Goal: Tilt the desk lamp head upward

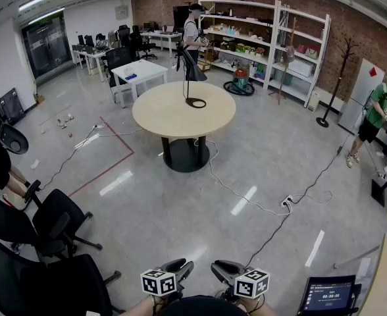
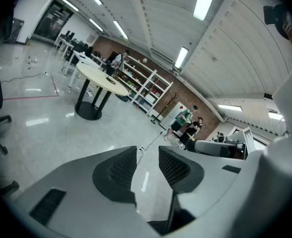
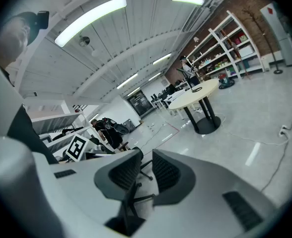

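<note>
Left gripper (image 1: 180,267) and right gripper (image 1: 224,268), jaws slightly apart and empty, sit far from the desk lamp (image 1: 196,73) at 12 o'clock, its head angle unreadable.

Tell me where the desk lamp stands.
Head view, upper centre: the desk lamp stands at the far edge of the round table, before a standing person.

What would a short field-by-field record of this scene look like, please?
desk lamp: black, standing on the far side of the round table, untouched
round table: mid-room, well ahead of both claws
left claw: jaws apart, nothing between them
right claw: jaws slightly apart, nothing between them
task progress: not started, lamp not yet reached
</note>
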`<state>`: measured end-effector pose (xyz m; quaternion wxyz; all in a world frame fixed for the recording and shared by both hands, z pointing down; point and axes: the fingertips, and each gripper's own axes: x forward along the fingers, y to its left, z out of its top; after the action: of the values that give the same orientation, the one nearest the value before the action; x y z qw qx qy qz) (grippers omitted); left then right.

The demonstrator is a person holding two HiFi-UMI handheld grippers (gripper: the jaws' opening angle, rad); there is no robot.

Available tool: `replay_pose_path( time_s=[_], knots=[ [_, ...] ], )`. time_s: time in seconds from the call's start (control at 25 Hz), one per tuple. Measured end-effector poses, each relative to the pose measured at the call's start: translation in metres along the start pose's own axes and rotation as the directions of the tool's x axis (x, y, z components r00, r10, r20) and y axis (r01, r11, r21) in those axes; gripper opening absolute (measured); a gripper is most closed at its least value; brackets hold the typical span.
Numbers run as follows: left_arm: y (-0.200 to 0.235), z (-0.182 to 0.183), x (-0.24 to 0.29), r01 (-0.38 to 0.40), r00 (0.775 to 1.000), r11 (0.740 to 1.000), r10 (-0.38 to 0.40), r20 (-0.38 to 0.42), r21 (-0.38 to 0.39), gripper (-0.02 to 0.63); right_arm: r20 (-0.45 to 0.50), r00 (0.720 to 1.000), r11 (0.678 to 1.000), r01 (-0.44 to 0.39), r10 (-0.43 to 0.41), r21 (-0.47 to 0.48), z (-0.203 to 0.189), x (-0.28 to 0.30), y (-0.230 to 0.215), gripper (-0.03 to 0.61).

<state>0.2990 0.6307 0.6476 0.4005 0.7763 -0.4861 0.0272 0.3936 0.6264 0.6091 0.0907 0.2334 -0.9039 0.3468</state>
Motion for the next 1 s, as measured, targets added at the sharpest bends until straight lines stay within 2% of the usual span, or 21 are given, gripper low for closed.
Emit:
replay_pose_path(
  time_s=[0.44,0.6,1.0],
  knots=[
    [0.009,0.012,0.008,-0.005,1.0,1.0,0.005,0.001,-0.007,0.144,-0.009,1.0,1.0,-0.014,0.014,-0.001,0.009,0.012,-0.004,0.074],
    [0.009,0.015,0.011,0.0,1.0,1.0,0.0,-0.001,-0.008,0.144,0.026,0.999,0.999,-0.039,0.039,-0.009,0.017,0.012,-0.001,0.074],
    [0.025,0.019,0.002,0.012,1.0,1.0,-0.012,-0.001,-0.024,0.144,0.004,1.0,1.0,0.014,-0.014,0.008,0.014,0.03,-0.001,0.074]
  ],
)
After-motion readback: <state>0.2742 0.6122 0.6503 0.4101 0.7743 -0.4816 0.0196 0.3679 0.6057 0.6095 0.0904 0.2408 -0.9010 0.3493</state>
